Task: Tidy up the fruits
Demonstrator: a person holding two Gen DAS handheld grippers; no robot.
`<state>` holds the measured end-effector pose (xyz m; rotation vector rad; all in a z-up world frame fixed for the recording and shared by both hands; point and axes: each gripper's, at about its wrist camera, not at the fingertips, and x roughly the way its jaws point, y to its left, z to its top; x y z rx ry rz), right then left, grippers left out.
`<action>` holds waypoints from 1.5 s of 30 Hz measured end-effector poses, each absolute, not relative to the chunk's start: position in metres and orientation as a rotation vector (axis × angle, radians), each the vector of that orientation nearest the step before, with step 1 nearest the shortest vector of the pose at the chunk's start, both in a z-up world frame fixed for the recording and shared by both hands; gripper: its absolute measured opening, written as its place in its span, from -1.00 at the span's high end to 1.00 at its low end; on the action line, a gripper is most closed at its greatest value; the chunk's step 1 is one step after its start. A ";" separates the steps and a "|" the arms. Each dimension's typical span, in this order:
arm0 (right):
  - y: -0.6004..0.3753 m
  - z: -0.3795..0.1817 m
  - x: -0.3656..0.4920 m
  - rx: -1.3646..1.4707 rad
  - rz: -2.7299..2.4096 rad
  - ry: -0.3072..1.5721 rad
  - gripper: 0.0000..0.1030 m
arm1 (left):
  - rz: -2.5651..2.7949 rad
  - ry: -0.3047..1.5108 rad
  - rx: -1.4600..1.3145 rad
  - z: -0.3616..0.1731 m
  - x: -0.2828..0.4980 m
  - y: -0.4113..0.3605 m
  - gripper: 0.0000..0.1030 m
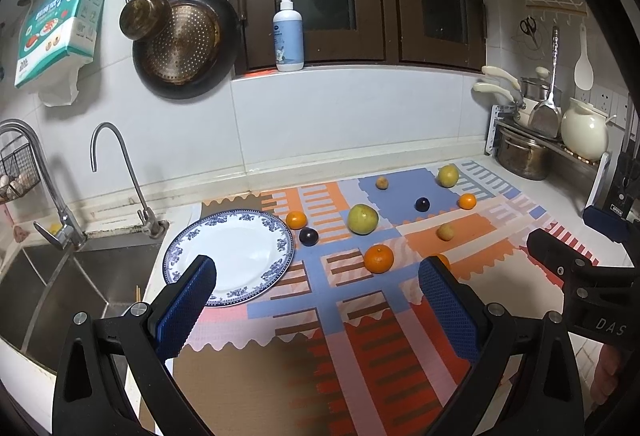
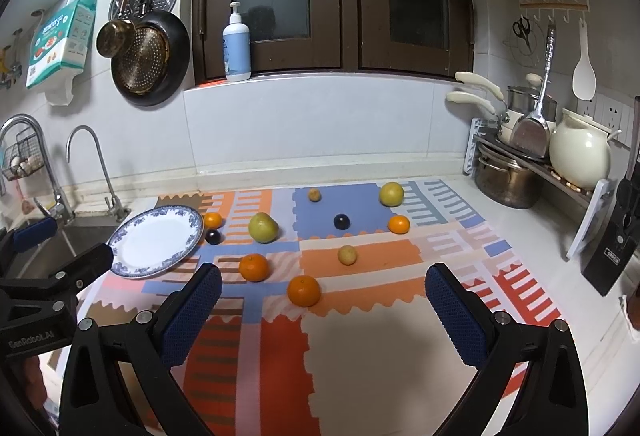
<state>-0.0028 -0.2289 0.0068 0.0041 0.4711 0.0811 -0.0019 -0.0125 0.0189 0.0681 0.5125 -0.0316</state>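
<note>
Both tongs, left tongs (image 1: pixel 316 296) and right tongs (image 2: pixel 323 300), hover spread and empty; next, pinch the nearest orange (image 2: pixel 304 290) for the plate (image 2: pixel 132 236).

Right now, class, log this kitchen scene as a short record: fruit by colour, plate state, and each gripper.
oranges: four, on the mat
yellow-green fruits: four, two large, two small
dark plums: two
plate: no fruit on it, beside the sink
left gripper: open, holding nothing
right gripper: open, holding nothing
</note>
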 end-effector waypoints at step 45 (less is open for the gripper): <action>-0.219 -0.002 0.010 0.004 0.078 0.495 -0.99 | -0.069 0.548 0.064 0.009 0.018 -0.008 -1.00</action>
